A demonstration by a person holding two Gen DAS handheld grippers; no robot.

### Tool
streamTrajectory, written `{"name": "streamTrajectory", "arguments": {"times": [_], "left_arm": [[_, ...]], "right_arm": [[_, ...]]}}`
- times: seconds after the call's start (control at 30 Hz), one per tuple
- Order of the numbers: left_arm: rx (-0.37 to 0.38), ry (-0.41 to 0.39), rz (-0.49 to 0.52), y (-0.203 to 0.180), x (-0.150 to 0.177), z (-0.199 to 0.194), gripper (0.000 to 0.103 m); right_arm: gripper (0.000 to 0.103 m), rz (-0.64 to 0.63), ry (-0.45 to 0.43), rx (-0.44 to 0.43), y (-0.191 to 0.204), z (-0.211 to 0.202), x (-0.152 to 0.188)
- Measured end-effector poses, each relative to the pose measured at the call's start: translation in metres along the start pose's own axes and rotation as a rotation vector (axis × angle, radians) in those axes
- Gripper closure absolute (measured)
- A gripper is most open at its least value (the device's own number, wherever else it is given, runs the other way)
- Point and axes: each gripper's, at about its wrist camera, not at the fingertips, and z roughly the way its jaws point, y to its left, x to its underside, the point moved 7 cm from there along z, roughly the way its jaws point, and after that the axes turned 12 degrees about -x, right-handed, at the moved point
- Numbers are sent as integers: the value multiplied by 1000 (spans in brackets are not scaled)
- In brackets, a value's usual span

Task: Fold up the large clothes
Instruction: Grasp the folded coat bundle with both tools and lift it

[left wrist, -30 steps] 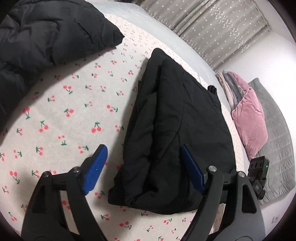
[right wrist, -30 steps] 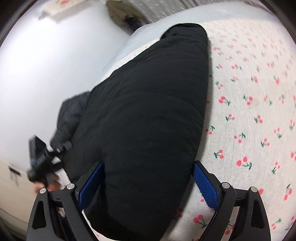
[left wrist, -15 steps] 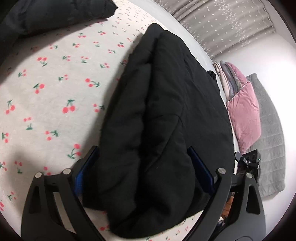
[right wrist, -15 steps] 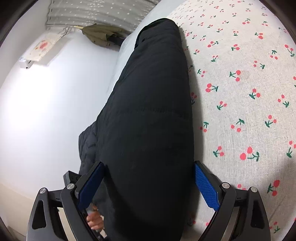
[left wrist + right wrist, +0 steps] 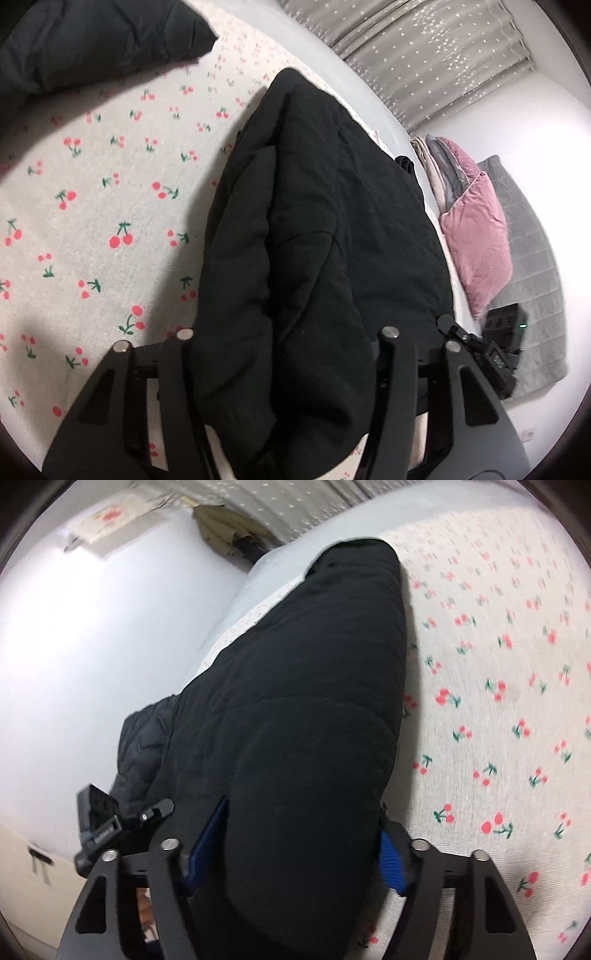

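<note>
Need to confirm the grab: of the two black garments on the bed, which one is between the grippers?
The folded black coat lying along the bed's edge; both grippers clamp its near end. The other black garment lies untouched at the far corner.

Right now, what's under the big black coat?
The black coat lies on the cherry-print sheet, which shows all around it. The sheet directly beneath, and anything lying there, is hidden by the coat.

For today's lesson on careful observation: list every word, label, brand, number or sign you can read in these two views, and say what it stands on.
None can be read.
Other gripper's camera mount: faint pale lettering, too blurred to read.
Wall hanging: a red motif, no legible text.
Bed sheet: cherry print only.
Black padded coat: no label visible.
</note>
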Motion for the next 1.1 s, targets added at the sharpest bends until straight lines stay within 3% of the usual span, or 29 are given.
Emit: {"name": "streamTrajectory", "arguments": {"times": [0.13, 0.27, 0.47, 0.57, 0.73, 0.87, 1.07, 1.1], "left_arm": [[-13, -50, -6, -10, -2, -9, 56], [11, -84, 4, -28, -4, -17, 58], [83, -113, 83, -80, -1, -15, 59], [116, -122, 143, -124, 7, -10, 59], [232, -116, 263, -227, 35, 5, 59], [301, -71, 388, -322, 73, 28, 59], [410, 41, 673, -506, 188, 71, 59], [420, 53, 704, -523, 203, 72, 59]], "right_arm": [[45, -107, -16, 44, 18, -5, -5], [49, -209, -42, 78, 29, -22, -13], [52, -155, -112, 43, 9, -70, -32], [52, -151, -165, 51, 0, -104, -41], [52, -161, -262, 106, -26, -194, -54], [52, -145, -292, 196, -69, -284, -57], [52, -81, -379, 369, -148, -445, -62], [52, -66, -396, 387, -161, -468, -61]]}}
